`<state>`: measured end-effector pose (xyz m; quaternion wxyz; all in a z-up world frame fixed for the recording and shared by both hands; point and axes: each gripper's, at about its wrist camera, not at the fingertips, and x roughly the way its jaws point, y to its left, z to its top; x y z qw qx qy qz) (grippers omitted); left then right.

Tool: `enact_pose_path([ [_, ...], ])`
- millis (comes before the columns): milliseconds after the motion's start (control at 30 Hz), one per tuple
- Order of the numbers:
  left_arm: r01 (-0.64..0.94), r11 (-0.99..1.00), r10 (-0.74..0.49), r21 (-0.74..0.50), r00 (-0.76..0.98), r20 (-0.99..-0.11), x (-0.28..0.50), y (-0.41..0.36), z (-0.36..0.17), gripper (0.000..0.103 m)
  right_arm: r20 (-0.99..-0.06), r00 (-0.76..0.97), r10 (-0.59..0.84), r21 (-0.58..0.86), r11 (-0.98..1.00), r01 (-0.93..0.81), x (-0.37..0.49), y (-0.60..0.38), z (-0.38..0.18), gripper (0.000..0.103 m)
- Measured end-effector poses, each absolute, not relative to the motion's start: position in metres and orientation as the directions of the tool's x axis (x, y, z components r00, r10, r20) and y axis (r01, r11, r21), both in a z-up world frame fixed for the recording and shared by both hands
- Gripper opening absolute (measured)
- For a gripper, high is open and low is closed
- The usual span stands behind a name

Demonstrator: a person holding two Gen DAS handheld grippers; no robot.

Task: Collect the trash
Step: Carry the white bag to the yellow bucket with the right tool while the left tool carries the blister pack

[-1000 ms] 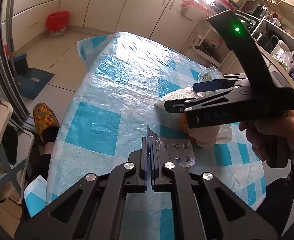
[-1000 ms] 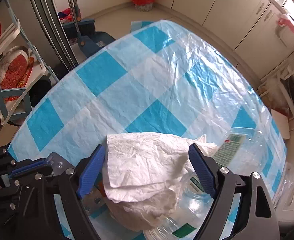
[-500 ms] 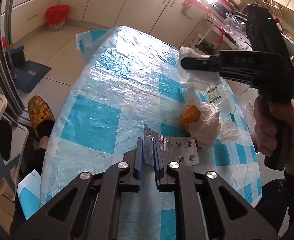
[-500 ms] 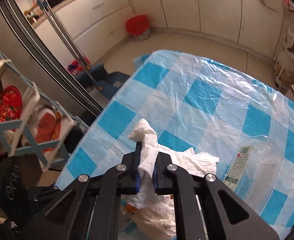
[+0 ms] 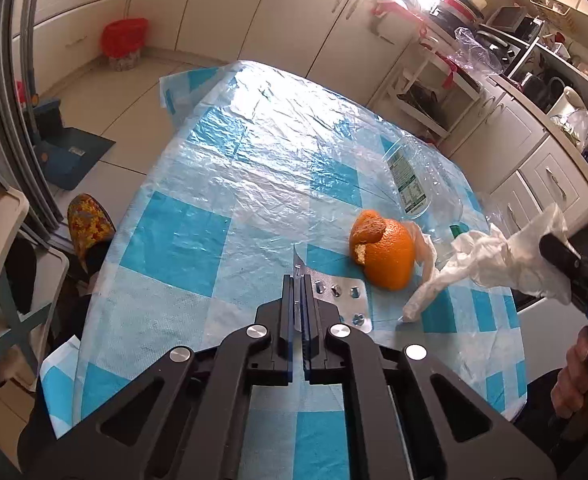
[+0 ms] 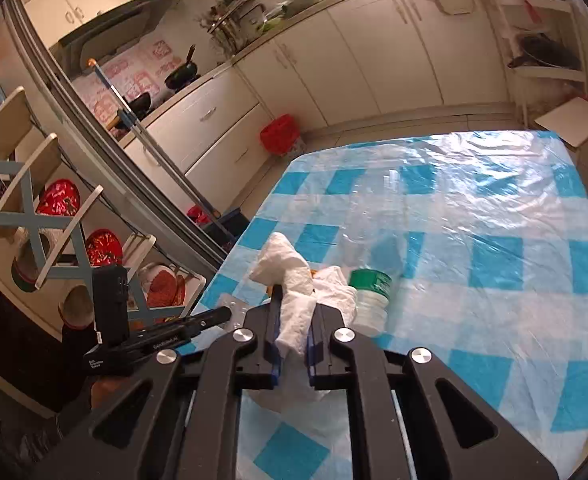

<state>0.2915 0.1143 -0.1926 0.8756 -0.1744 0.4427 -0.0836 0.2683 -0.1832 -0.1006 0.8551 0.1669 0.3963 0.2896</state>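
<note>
My left gripper (image 5: 301, 280) is shut on a silver pill blister pack (image 5: 344, 300) that lies partly on the blue-and-white checked table cover (image 5: 221, 200). Just right of it sits an orange peel (image 5: 386, 256). My right gripper (image 6: 294, 312) is shut on a crumpled white tissue (image 6: 294, 280), lifted off the table; in the left wrist view the tissue (image 5: 494, 264) hangs at the right edge from that gripper, with a hand (image 5: 578, 376) below. A clear plastic bottle (image 5: 410, 176) with a green cap (image 6: 370, 280) lies on the table.
A red bin (image 5: 123, 40) stands on the floor by the cabinets. A white rack with red plates (image 6: 65, 240) stands left of the table. A foot in a patterned slipper (image 5: 89, 220) is at the table's left edge. Cluttered shelves (image 5: 534, 64) fill the far right.
My right gripper closed on the tissue, lifted it off the orange peel and bottle, and swung right and up. The left gripper loosened briefly, then re-closed on the blister pack.
</note>
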Motion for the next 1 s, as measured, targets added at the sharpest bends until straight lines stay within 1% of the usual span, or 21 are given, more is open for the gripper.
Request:
enact_pose_path([
  [100,-0.016,0.925,-0.288,-0.379,0.619,-0.731,0.284,0.113,-0.178,0.003,-0.552,0.55,0.627,0.572,0.765,-0.298,0.26,-0.213,-0.11,0.01],
  [167,-0.012,0.927,-0.282,-0.374,0.635,-0.72,0.278,0.11,-0.166,0.003,-0.506,0.565,0.652,0.633,0.725,-0.272,0.256,-0.23,-0.114,0.01],
  [233,-0.004,0.929,-0.279,-0.37,0.651,-0.706,0.271,0.104,-0.154,0.003,-0.462,0.574,0.676,0.678,0.686,-0.263,0.254,-0.239,-0.115,0.01],
  [367,0.02,0.93,-0.284,-0.366,0.671,-0.685,0.258,0.09,-0.133,0.003,-0.413,0.585,0.698,0.708,0.65,-0.275,0.242,-0.251,-0.113,0.01],
  [500,0.052,0.933,-0.295,-0.357,0.678,-0.673,0.246,0.072,-0.118,0.003,-0.334,0.591,0.734,0.776,0.57,-0.269,0.232,-0.273,-0.117,0.011],
  [567,0.067,0.935,-0.297,-0.347,0.68,-0.67,0.241,0.063,-0.111,0.003,-0.323,0.6,0.731,0.79,0.558,-0.255,0.228,-0.283,-0.119,0.012],
  [700,0.095,0.94,-0.302,-0.329,0.681,-0.667,0.232,0.046,-0.099,0.003,-0.31,0.63,0.712,0.794,0.558,-0.241,0.218,-0.3,-0.117,0.013],
  [1000,0.172,0.94,-0.33,-0.293,0.666,-0.669,0.215,-0.001,-0.085,0.003,-0.325,0.674,0.663,0.758,0.609,-0.234,0.203,-0.32,-0.111,0.013],
])
